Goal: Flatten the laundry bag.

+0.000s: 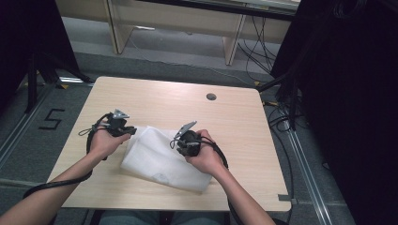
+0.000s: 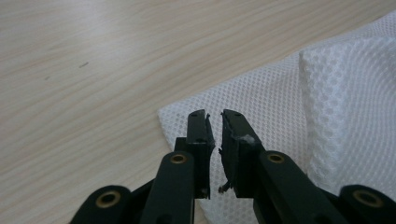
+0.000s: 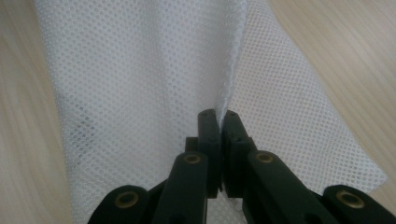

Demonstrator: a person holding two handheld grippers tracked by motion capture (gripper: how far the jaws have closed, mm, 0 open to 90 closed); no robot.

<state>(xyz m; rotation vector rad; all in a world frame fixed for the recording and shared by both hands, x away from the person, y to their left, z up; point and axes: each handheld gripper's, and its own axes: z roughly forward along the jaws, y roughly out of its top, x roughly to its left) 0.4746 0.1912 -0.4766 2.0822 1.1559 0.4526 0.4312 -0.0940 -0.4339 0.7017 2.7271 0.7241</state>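
Observation:
A white mesh cloth (image 1: pixel 155 157) lies partly folded on the light wooden table (image 1: pixel 187 103), between the two hands. In the left gripper view my left gripper (image 2: pixel 215 116) hovers over the cloth's near corner (image 2: pixel 280 107). Its jaws stand a narrow slit apart and no cloth shows between them. In the high view this left gripper (image 1: pixel 129 131) sits at the cloth's left edge. My right gripper (image 3: pixel 218 114) is shut on a raised fold of the mesh cloth (image 3: pixel 140 70), which runs as a ridge straight into the pads. From above, the right gripper (image 1: pixel 177 145) is over the cloth's middle.
A round cable hole (image 1: pixel 211 96) sits near the table's far edge. Black curtains stand at the left and right. Cables (image 1: pixel 277 117) lie on the floor beside the table's right edge. Bare wood surrounds the cloth.

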